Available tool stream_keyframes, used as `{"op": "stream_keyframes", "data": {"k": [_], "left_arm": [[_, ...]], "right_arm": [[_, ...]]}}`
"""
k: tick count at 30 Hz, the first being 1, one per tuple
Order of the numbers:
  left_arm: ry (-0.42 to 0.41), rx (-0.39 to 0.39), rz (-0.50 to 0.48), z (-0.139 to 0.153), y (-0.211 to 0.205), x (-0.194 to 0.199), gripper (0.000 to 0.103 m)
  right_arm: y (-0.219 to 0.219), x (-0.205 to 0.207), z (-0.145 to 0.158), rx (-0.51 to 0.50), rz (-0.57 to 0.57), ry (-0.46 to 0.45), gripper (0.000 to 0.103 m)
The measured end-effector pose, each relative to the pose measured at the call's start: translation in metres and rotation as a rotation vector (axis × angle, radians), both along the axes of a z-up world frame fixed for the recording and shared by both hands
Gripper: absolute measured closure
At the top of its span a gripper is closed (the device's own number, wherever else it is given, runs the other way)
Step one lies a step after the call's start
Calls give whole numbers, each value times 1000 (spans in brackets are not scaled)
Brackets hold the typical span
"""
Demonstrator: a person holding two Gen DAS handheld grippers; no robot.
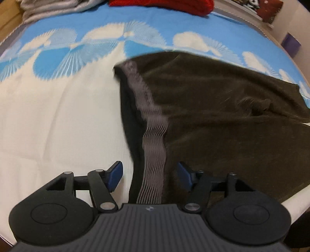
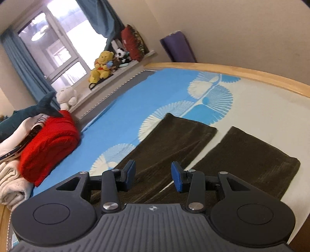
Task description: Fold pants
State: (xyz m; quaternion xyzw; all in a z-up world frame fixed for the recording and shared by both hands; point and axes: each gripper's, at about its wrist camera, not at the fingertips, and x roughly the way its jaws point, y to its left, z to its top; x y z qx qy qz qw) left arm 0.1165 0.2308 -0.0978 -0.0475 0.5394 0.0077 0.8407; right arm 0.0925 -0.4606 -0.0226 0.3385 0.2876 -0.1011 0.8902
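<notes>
Since those pants [image 1: 222, 116] look soft and floppy on the bed [image 1: 58, 116], grab the waistband [image 1: 153, 139]; both hand-held grippers [image 1: 150, 174] [image 2: 153, 175] hang released

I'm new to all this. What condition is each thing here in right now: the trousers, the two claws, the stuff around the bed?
pants: spread flat on the bed, unfolded, legs apart
waistband: lying between the left claw's fingers, not pinched
left gripper: open
right gripper: open, empty, over the pant legs
red blanket: folded, beside a pile
curtain: drawn aside
</notes>
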Motion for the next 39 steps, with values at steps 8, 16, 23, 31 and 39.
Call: {"op": "stream_keyframes", "data": {"k": [8, 16, 23, 31, 39], "left_arm": [[103, -11, -58, -35, -2, -2, 52], [-17, -28, -124, 5, 2, -22, 96], [21, 48, -107, 20, 12, -50, 95], [-76, 136, -73, 42, 7, -54, 91], [155, 121, -377, -16, -51, -55, 86]], "right_arm": [[20, -2, 11, -67, 30, -3, 60], [18, -11, 11, -71, 4, 6, 60], [23, -9, 10, -107, 27, 34, 60], [22, -4, 6, -107, 41, 55, 60], [31, 3, 6, -129, 93, 59, 60]]}}
